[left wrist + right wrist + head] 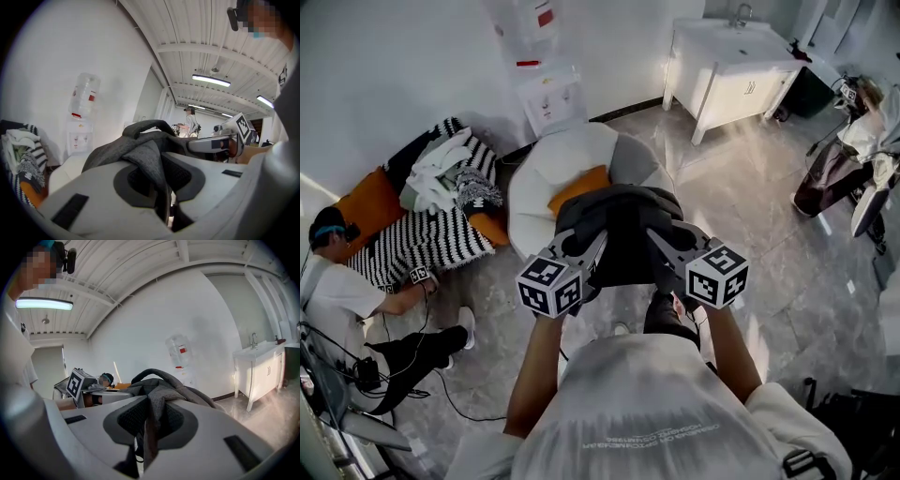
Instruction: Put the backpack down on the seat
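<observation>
Backpack of dark grey fabric (623,225) hangs between my two hand-held grippers, in front of my chest. My left hand-held gripper (161,176) has its jaws closed narrowly on a fold of the grey fabric. My right hand-held gripper (149,420) pinches another fold of it in the same way. From the head view the backpack covers the near edge of the round white seat (546,173), where a soft orange cushion (578,188) lies. I cannot tell if it touches the seat. Behind the seat a white water dispenser (551,94) stands at the wall. To the left is a black-and-white striped blanket (441,239), and a person (342,286) sits on the floor near it.
</observation>
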{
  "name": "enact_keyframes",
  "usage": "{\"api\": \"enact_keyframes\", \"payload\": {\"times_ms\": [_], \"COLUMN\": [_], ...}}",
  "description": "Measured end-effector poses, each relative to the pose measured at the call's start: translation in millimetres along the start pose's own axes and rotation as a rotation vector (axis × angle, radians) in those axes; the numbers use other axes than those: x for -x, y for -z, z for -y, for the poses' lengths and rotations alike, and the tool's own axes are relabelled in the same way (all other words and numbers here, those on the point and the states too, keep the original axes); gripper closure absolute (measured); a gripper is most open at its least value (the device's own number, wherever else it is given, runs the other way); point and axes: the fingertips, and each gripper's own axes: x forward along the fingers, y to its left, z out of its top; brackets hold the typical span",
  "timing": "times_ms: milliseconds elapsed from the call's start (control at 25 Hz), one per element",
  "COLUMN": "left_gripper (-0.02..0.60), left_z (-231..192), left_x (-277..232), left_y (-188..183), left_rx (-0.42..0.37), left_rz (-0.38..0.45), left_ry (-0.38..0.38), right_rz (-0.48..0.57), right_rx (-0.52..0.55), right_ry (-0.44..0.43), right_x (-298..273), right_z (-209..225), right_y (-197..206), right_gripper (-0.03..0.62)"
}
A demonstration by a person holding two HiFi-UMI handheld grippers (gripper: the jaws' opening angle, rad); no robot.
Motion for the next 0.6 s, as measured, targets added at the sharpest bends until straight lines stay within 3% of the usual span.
{"api": "enact_keyframes", "payload": {"times_ms": [600], "left_gripper": [0.518], "left_z": [-65], "left_x": [-60], "left_y": [-19], "left_rx": [0.026], "left_rz": [-0.042], "left_ry": [-0.045], "right_rz": [-0.067], "right_rx": [-0.021], "right_ry": [-0.06], "right_x": [-65], "right_z": [69], "right_y": [-25], "right_gripper": [0.546]}}
